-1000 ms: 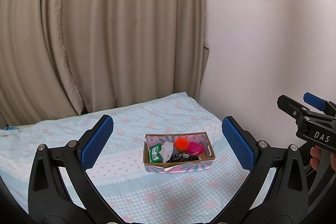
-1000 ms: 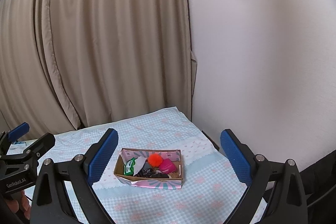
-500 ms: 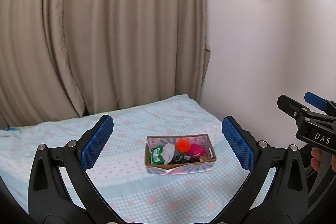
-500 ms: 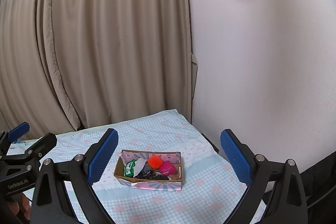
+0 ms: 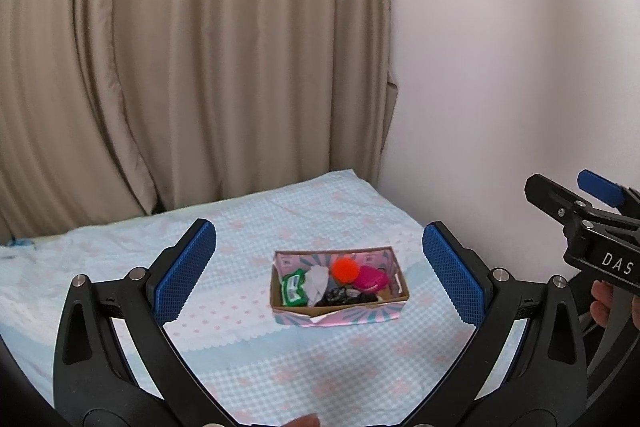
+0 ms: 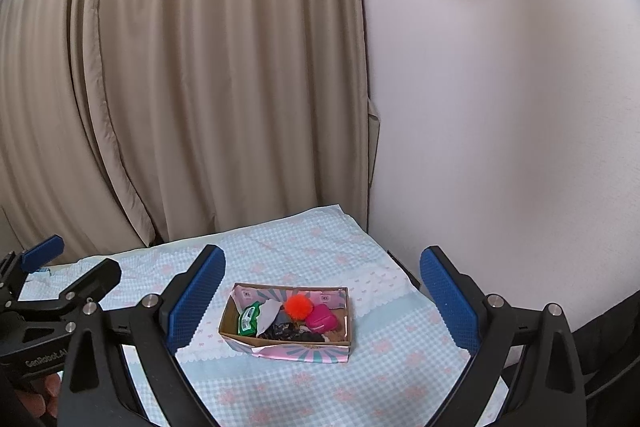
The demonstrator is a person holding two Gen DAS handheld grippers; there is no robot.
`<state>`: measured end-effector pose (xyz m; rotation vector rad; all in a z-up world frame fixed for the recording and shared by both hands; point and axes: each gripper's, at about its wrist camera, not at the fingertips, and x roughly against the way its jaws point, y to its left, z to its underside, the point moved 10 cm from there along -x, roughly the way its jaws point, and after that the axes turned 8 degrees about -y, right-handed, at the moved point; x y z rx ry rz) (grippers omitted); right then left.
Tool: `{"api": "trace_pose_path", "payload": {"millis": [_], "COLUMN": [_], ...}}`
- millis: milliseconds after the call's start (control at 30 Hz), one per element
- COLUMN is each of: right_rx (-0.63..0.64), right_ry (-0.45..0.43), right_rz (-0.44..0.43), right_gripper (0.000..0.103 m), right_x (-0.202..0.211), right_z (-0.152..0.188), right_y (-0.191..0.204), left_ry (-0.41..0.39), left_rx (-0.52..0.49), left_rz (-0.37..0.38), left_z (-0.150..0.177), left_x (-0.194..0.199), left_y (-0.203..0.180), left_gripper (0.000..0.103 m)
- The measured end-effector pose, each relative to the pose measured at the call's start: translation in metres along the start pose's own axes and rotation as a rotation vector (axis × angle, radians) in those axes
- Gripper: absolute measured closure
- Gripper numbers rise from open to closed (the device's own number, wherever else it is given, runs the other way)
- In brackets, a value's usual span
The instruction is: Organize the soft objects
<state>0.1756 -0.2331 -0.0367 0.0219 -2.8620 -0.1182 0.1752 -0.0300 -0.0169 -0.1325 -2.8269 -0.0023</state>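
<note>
Left wrist view: left gripper (image 5: 320, 275) spread wide, blue ribbed pads (image 5: 185, 271) well apart, nothing held. Right gripper (image 6: 322, 295) likewise wide open and empty, seen from its own camera; its black frame also shows at the right edge of the left view, a hand on the handle.

Beyond both sets of fingers, a bed (image 5: 240, 359) under a pale blue checked sheet with pink motifs and a white scalloped band. On the sheet, well apart from either gripper, a small open cardboard box (image 5: 340, 309), brown inside, pink-and-teal printed outside, front flap folded down.

Contents, all inside the box, packed touching:
- green packet (image 5: 293, 290), left end
- white crumpled cloth (image 5: 318, 279) next to it
- orange fluffy pompom (image 5: 345, 269), toward the back
- magenta pouch (image 5: 371, 277) to the right of the pompom
- dark patterned fabric (image 5: 344, 295) along the front; detail too small to make out

Behind the bed, beige pleated curtains (image 6: 192, 75); plain pale wall (image 6: 500, 107) to the right.
</note>
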Motion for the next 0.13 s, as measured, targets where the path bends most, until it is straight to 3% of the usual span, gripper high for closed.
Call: {"api": "trace_pose_path", "payload": {"millis": [133], "right_rx": [-0.004], "right_ry": [0.012], "right_rz": [-0.001], "right_gripper": [0.006], "right_x": [-0.0081], "right_z": [0.0041], "right_y": [-0.001], "left_ry": [0.004], "left_rx": [-0.015], "left_rz": [-0.026], "left_z": [0.0016], "left_x": [-0.0062], "left_y": [0.0014], "left_gripper": [0.0]}}
